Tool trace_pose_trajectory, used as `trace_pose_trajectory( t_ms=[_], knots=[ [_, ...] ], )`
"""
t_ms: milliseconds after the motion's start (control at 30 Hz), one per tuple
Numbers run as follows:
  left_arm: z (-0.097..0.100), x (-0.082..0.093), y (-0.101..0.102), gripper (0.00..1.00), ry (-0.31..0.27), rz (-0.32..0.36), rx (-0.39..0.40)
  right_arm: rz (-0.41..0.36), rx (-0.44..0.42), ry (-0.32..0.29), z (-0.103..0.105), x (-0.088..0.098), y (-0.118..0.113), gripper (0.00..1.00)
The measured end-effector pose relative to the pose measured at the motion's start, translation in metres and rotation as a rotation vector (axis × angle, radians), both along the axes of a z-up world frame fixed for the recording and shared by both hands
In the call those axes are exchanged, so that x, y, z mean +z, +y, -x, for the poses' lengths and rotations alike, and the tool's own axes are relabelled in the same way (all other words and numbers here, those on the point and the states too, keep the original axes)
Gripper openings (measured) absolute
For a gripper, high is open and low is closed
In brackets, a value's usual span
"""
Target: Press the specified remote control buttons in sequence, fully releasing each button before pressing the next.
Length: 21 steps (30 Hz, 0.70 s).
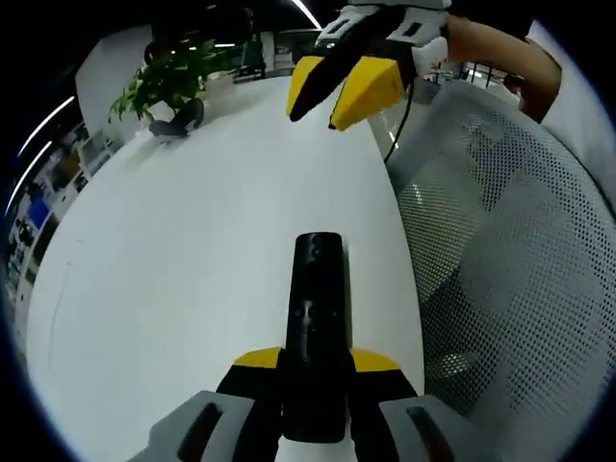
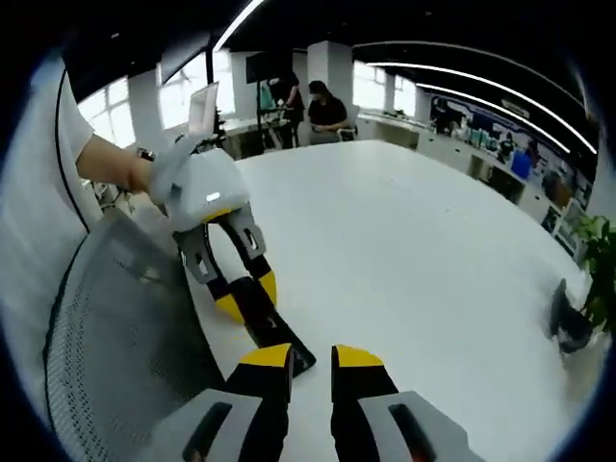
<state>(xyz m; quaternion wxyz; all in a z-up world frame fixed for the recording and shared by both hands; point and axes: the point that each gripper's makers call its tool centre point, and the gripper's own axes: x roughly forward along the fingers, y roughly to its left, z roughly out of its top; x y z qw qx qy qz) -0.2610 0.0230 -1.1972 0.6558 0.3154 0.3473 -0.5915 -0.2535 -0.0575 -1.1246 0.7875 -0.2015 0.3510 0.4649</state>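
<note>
White desk (image 1: 192, 241), mesh chair (image 1: 510, 250) at its edge. Left tongs (image 1: 313, 371) clamp the black remote (image 1: 316, 318), held just over the desk's edge. Right tongs (image 2: 311, 371) nearly closed, empty, tips near remote's end. Plant (image 1: 164, 77) far off.
</note>
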Motion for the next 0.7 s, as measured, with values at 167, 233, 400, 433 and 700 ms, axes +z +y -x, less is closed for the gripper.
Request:
trace_pose_trajectory(
  t_ms=[167, 233, 400, 433, 700],
  knots=[
    [0.000, 0.000, 0.000, 0.24, 0.000, -0.011, -0.007, 0.078, 0.133, 0.015, -0.001, -0.018, 0.010, 0.06],
    [0.000, 0.000, 0.000, 0.24, 0.000, -0.008, -0.008, 0.109, 0.176, 0.020, -0.002, -0.024, 0.012, 0.04],
    [0.000, 0.000, 0.000, 0.24, 0.000, -0.003, -0.008, 0.205, 0.309, 0.042, 0.001, -0.041, 0.015, 0.00],
    [0.000, 0.000, 0.000, 0.24, -0.001, -0.005, -0.011, 0.214, 0.327, 0.058, 0.003, -0.044, 0.016, 0.00],
    [0.000, 0.001, -0.001, 0.24, 0.001, -0.021, -0.019, 0.300, 0.421, 0.070, 0.005, -0.060, 0.016, 0.00]
  ],
)
